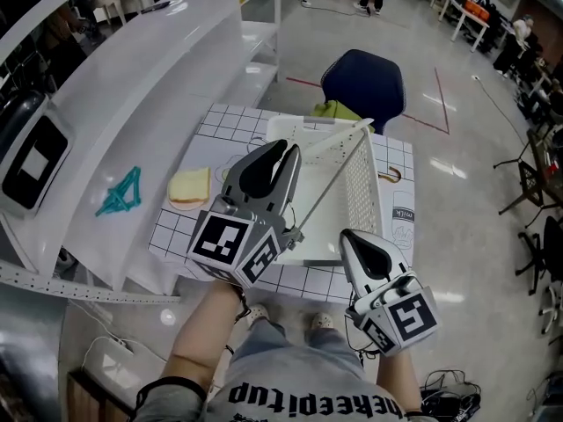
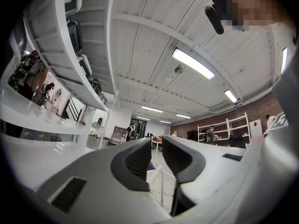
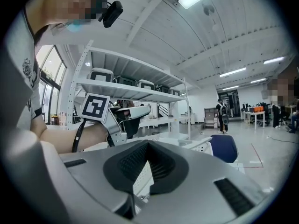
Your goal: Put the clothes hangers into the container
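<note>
Teal hangers (image 1: 119,192) are lying on the counter (image 1: 132,86), well left of my left gripper (image 1: 288,150), whose jaws I'm holding slightly apart on nothing. Just right of it, a white hanger (image 1: 334,175) is leaning across the container (image 1: 362,192). My right gripper (image 1: 345,234) is hovering closed and empty at the container's near edge.
</note>
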Demonstrator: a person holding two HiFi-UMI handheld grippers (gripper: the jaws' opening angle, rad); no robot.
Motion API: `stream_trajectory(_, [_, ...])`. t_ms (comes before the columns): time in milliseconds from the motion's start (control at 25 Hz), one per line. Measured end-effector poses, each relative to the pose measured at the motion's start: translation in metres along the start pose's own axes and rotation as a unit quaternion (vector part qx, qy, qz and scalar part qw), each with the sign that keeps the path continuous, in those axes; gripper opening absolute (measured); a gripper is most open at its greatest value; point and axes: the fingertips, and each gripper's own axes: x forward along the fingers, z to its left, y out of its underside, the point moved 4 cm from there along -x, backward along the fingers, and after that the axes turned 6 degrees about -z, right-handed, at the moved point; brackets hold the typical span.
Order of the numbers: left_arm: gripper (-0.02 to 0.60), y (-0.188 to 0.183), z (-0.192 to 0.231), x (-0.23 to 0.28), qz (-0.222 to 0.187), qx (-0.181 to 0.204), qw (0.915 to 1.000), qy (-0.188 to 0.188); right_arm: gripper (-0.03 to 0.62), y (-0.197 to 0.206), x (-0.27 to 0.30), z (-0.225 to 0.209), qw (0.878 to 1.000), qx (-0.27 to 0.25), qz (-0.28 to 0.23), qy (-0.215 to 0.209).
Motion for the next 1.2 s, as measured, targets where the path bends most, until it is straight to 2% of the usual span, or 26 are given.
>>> stream_trajectory(240, [0.092,-0.002,0.002,-0.010,0.008,0.013,0.9999,-0.003,0.011,0.000,0.008,0.006,1.000,0.000,0.000,-0.017])
stream_trajectory(680, [0.041,-0.004,-0.002,-0.028,0.021,0.034,0.9991,-0.011,0.011,-0.002,0.019,0.015,0.999,-0.001,-0.003,-0.045])
stream_trajectory(1200, [0.021,-0.003,-0.012,-0.053,0.035,0.056,0.9976,-0.021,0.011,-0.003,0.028,0.026,0.997,0.000,-0.006,-0.077])
